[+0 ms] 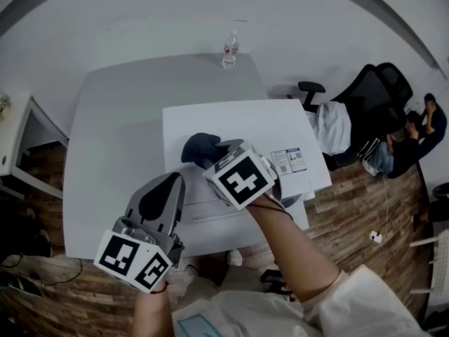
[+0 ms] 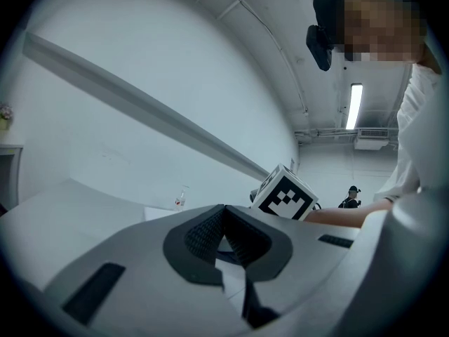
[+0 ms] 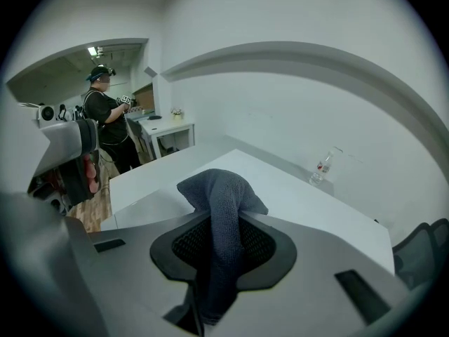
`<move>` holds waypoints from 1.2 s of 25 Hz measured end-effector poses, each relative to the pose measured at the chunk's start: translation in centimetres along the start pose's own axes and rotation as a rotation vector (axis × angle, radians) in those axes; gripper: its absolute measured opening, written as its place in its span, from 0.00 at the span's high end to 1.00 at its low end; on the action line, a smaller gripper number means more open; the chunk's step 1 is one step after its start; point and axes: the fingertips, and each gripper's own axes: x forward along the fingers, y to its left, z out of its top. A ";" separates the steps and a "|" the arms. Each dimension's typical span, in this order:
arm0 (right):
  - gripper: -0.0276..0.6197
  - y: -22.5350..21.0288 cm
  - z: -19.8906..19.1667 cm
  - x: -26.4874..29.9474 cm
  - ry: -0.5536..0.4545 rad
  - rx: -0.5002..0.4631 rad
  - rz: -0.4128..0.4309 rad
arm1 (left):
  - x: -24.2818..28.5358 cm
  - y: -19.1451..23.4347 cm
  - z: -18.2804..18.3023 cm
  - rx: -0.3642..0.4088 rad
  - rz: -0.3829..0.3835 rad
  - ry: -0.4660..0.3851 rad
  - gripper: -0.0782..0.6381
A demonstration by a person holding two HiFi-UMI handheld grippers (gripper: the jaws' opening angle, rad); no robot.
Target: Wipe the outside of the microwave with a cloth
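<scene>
Between the pads of the right gripper (image 1: 219, 153), a dark blue-grey cloth (image 3: 221, 202) is pinched by its middle, so that a rounded bunch stands out beyond the fingertips and a tail hangs back under the jaws. The jaws are set at a narrow gap, no wider than the gathered fabric. Just ahead of and below that gripper the flat white top of the microwave (image 1: 245, 121) is seen, with the bunch of cloth over its near left part; whether the fabric is pressed onto the surface or held just above it cannot be told. Far beyond the fingertips, at the back edge of the table (image 1: 112, 132), a small clear bottle (image 1: 229, 50) is stood, well apart from the work. To the left of the right gripper and nearer the person, the left gripper (image 2: 223, 220) is held level, its pad tips brought together and nothing between them. The cloth is judged light, soft and limp: it will be dragged and folded rather than pushed, and a loose end could be pulled out of the pads by friction. A hold on a gathered fold is therefore judged best, with enough fabric left proud of the fingertips to keep the hard jaws off the casing. The microwave is judged rigid and heavy enough not to be shifted by light strokes, though its smooth shell could be marked by bare plastic. The top is judged to be the part in hand, with the sides and the door front not yet wiped.
</scene>
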 end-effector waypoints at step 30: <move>0.80 1.8 6.0 5.1 -0.096 0.031 0.099 | 2.2 2.5 0.2 0.031 0.054 0.044 0.89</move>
